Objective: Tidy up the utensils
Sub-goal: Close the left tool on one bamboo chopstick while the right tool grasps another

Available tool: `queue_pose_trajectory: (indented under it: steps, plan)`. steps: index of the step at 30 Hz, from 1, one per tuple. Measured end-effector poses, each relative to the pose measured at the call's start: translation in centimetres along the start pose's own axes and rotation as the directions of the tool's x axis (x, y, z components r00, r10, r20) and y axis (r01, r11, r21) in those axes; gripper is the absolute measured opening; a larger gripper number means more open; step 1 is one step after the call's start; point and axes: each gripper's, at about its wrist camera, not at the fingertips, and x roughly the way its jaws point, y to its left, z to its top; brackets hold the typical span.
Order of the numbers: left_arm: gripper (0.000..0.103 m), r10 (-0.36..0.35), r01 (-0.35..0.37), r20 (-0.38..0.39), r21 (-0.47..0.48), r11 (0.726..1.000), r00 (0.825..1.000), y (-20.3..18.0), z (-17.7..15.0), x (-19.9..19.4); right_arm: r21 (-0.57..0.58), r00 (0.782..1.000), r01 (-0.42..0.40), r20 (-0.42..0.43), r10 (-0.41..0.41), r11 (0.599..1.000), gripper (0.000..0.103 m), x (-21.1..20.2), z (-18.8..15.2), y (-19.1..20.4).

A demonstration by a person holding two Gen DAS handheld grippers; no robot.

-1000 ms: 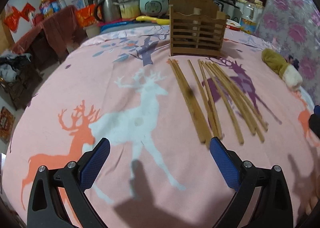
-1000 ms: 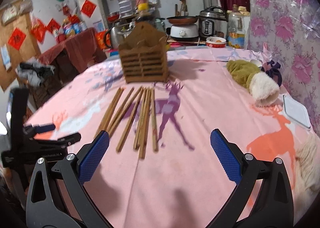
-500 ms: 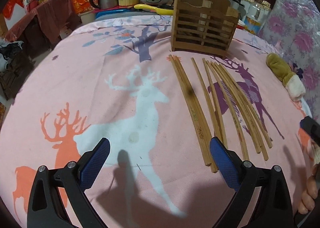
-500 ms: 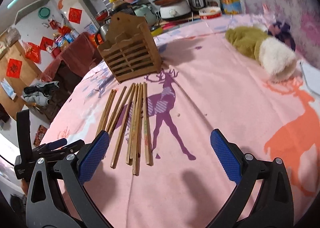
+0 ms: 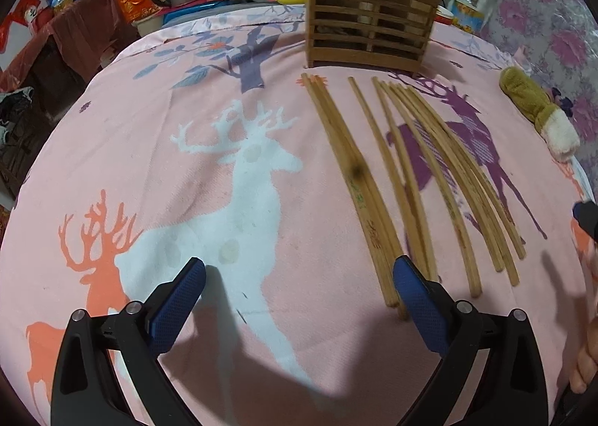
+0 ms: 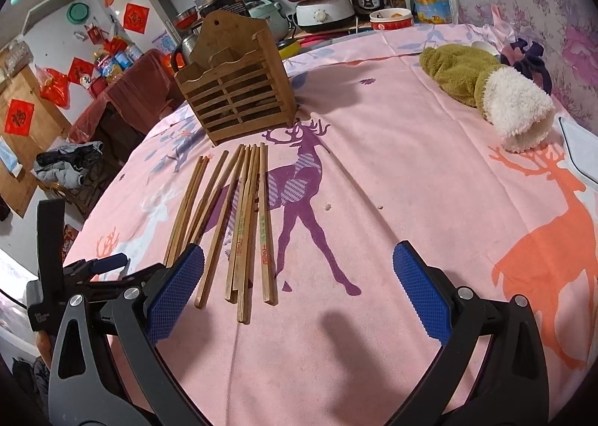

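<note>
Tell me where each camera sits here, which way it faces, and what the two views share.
Left wrist: rides the open left gripper low over the pink cloth, facing the wooden holder; a hand shows at right.
Right wrist: rides the open right gripper, facing the holder from further right; the left gripper shows at left.
Shared: the chopsticks, the holder, the cloth and the plush mitten.

The tablecloth [image 5: 149,149] is pink with white, orange and purple deer. Chopsticks [image 6: 239,216] and holder [image 6: 239,97] are brown wood.
</note>
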Motion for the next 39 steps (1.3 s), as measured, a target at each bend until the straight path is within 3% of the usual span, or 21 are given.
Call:
queue_pose_trajectory:
  steps: [3,10,23,25,29,34,39]
  plan:
    - [0.099,0.023,-0.024,-0.010,-0.045,0.999,1.000,1.1,0.7,0.7,0.000,1.000,-0.001,-0.001,0.001,1.000,0.097,0.0,0.0,0.0]
    - [0.099,0.071,-0.071,-0.015,-0.030,0.997,0.997,1.4,1.1,1.1,-0.016,1.000,0.010,0.002,-0.009,1.000,0.097,0.0,-0.2,0.2]
    - [0.099,0.087,-0.085,0.031,-0.051,0.995,0.996,2.2,1.0,1.1,-0.075,1.000,0.003,0.015,-0.002,0.997,0.096,-0.4,-0.9,0.6]
    - [0.099,0.086,-0.084,0.034,-0.052,0.995,0.996,2.2,1.0,1.1,-0.094,1.000,-0.010,0.006,0.011,0.995,0.089,-0.4,-1.2,0.8]
    - [0.099,0.090,-0.088,0.043,-0.053,0.995,0.995,2.1,0.8,1.0,-0.198,0.999,0.043,-0.018,-0.048,0.979,0.066,0.3,-2.3,1.8]
    - [0.099,0.089,-0.086,0.041,-0.050,0.995,0.995,2.1,0.7,1.0,-0.324,0.994,0.047,-0.074,-0.075,0.945,0.050,1.6,-3.6,3.9]
    - [0.099,0.086,-0.084,0.032,-0.047,0.995,0.996,2.1,0.6,0.9,-0.344,0.989,0.058,-0.107,-0.100,0.937,0.025,2.5,-4.2,4.1]
